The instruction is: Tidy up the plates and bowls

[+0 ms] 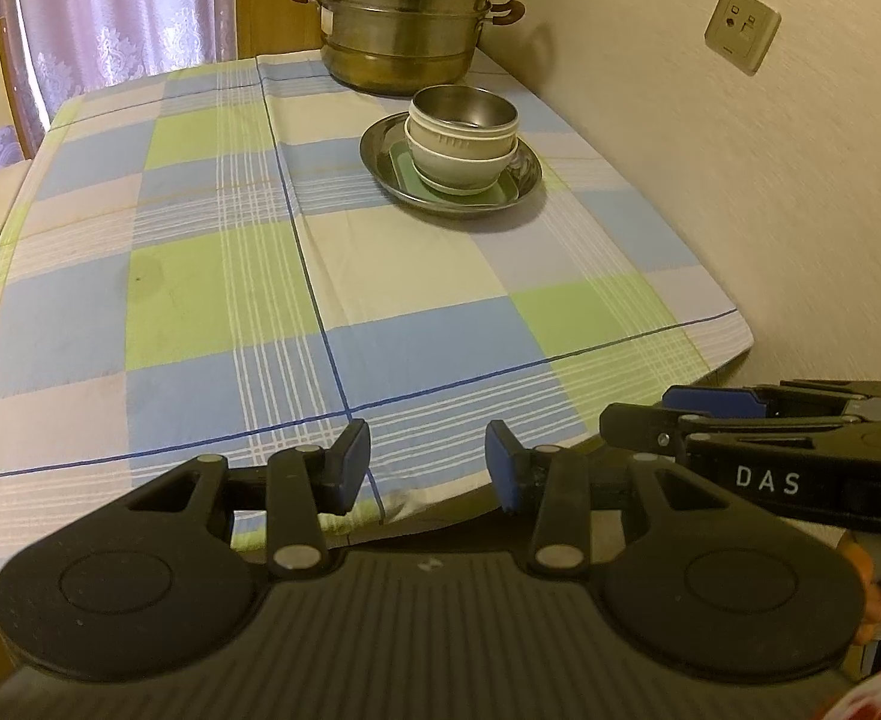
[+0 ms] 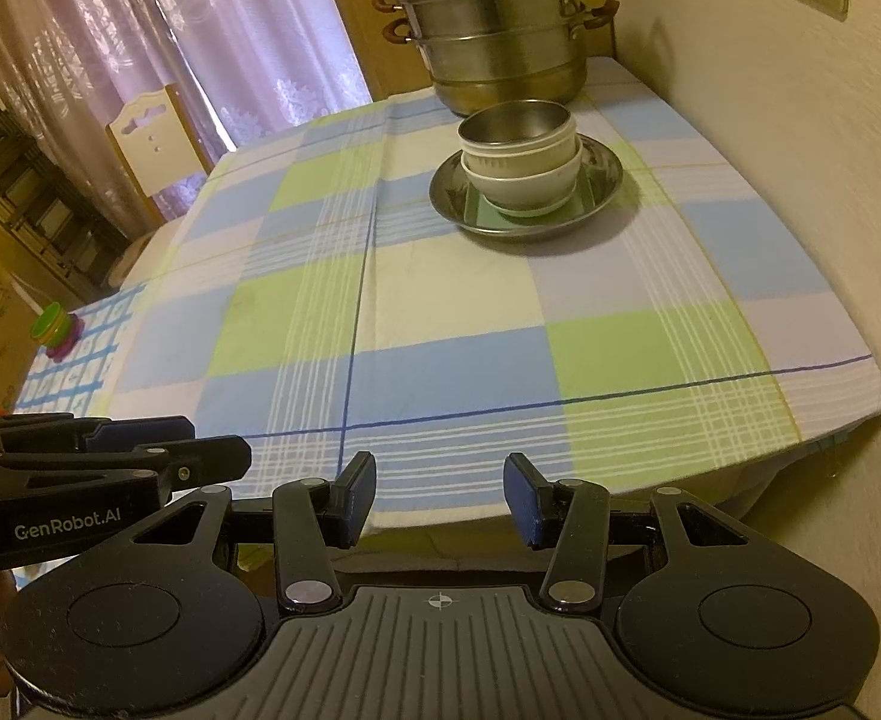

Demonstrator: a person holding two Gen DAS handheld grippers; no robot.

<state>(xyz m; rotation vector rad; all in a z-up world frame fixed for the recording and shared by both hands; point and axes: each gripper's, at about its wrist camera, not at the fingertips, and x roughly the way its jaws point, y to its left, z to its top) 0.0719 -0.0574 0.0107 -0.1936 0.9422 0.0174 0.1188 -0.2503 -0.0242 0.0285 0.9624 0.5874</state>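
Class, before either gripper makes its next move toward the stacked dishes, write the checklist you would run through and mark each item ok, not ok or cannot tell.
1. Left gripper open and empty: ok.
2. Right gripper open and empty: ok.
3. Both grippers at the near edge of the table, apart from the dishes: ok.
4. Steel bowl sits on top, nested in the white bowls: ok.
5. Stack stands on the green plate inside the round steel plate: ok.
6. Stack is level and stable: cannot tell.
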